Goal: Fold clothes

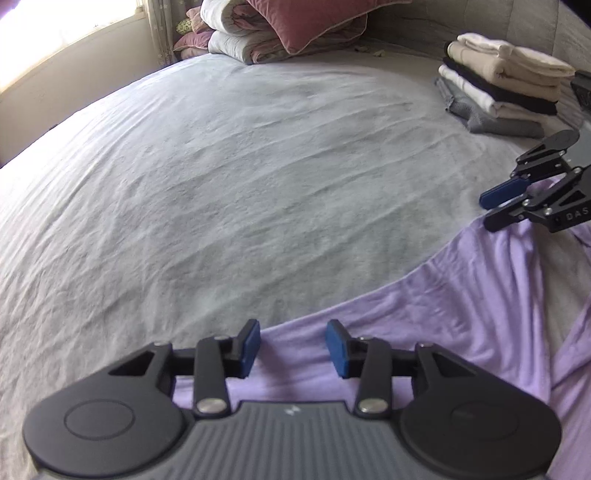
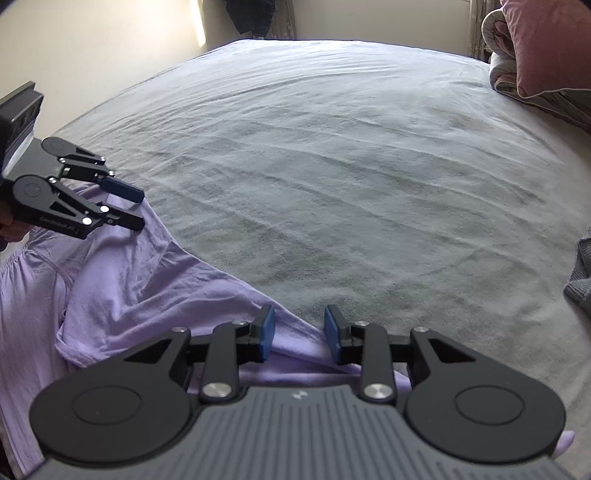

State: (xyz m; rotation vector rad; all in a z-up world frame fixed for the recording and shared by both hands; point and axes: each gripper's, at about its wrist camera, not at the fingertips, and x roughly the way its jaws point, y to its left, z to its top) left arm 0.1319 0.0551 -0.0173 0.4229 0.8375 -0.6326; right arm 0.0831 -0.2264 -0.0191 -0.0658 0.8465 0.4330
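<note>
Left gripper [image 1: 291,347]: two blue pads [image 1: 248,349], jaws partly apart, poised over the near edge of one lilac garment [image 1: 424,325]; cloth visible in the gap, pads not pressing on it, nothing held. Tilted downward toward the bed.

Right gripper [image 2: 299,334]: likewise two blue pads [image 2: 267,332], jaws partly apart, set above a fold of the same lilac garment [image 2: 140,291]; fabric lies between and beneath the pads, no pinch visible. Also angled downward.

Lilac garment: one, spread in wrinkles across the near corner of the bed, its curved edge against the grey bedsheet [image 1: 221,177].

Stack of folded clothes [image 1: 502,85]: one stack, about five layers counted (cream, beige, black, white, grey), at the far right of the bed, well apart from the garment.

Bedding heap [image 1: 280,33]: one dusty-pink pillow atop rolled quilts at the head of the bed.

Left wrist view only: the whole folded stack, the bright window [image 1: 62,40], and the right gripper [image 1: 498,206] seen side-on over the garment.

Right wrist view only: the left gripper [image 2: 138,208] side-on with part of a hand [image 2: 11,230] behind it, and a dark item hanging on the far wall [image 2: 251,16]; of the stack, just a grey knit edge [image 2: 581,277].
</note>
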